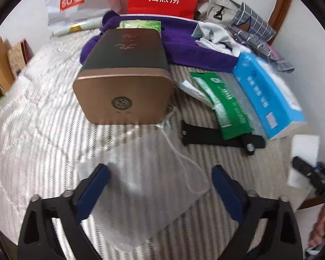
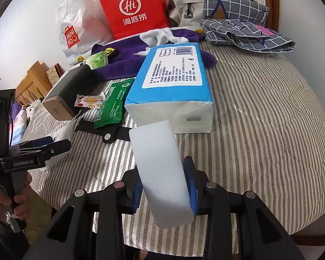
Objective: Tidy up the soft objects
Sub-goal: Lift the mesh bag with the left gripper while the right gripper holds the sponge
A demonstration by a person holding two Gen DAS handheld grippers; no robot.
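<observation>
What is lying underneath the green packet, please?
A black strap with a snap button lies under the green packet, sticking out at both ends; its middle stretch is covered.

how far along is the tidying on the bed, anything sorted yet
Early, by the look of it. Nothing looks sorted: the blue tissue pack, green wipes packet, purple towel and checked cloth lie loose on the striped cover. In hand: the right gripper is shut on a white foam block. The left gripper is open over a white face mask.
</observation>
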